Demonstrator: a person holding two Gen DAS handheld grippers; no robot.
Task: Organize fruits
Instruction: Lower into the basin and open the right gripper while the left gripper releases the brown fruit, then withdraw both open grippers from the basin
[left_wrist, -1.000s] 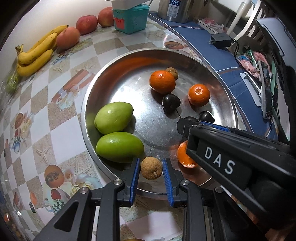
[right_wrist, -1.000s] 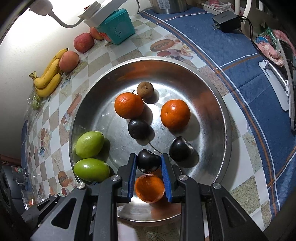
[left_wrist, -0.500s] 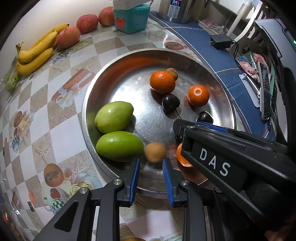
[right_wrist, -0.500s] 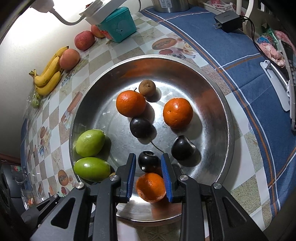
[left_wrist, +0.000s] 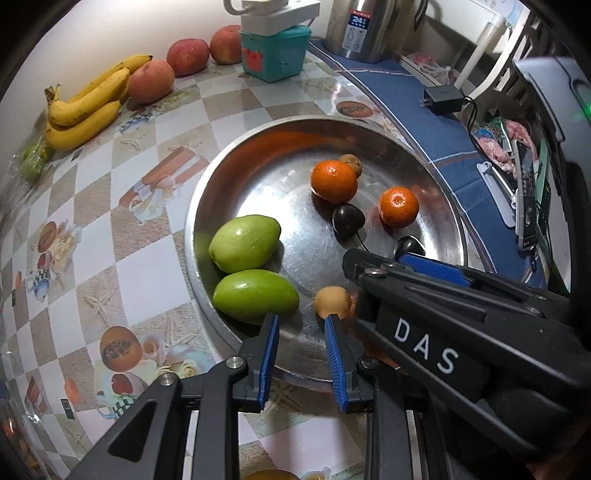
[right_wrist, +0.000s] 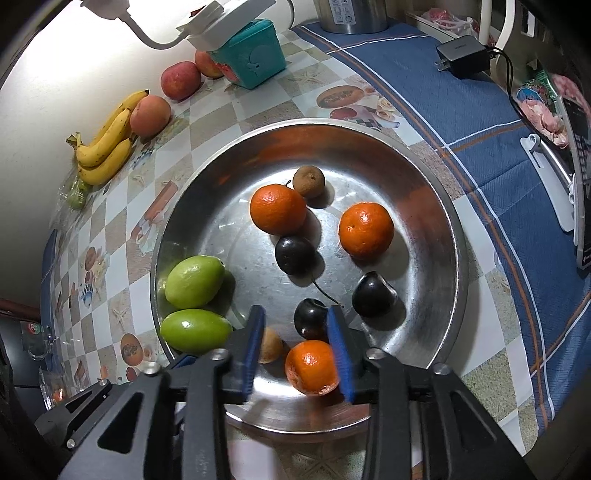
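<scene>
A steel tray (left_wrist: 439, 173) (right_wrist: 436, 206) holds two green mangoes (left_wrist: 243, 247) (right_wrist: 194, 277), oranges, dark plums and small brown fruits. My left gripper (left_wrist: 301, 325) is open and empty above the tray's near rim; a small brown fruit (left_wrist: 331, 301) (right_wrist: 270, 345) lies loose in the tray beside its right finger. My right gripper (right_wrist: 295, 321) is open; an orange (right_wrist: 313, 366) lies in the tray between its fingers, against the right one, with a dark plum (right_wrist: 311, 318) just beyond. The right gripper's body (left_wrist: 443, 332) crosses the left wrist view.
Bananas (left_wrist: 88, 107) (right_wrist: 107, 144), apples (left_wrist: 186, 57) and a peach (left_wrist: 151, 81) lie along the far wall. A teal box (left_wrist: 275, 50) (right_wrist: 251, 55) and a steel kettle (left_wrist: 364, 26) stand behind the tray. A charger (right_wrist: 463, 55) and clutter lie on the blue cloth at right.
My left gripper let go of the small brown fruit, which rolled forward into the tray, and drew back. My right gripper opened wider and let the orange go in the tray.
</scene>
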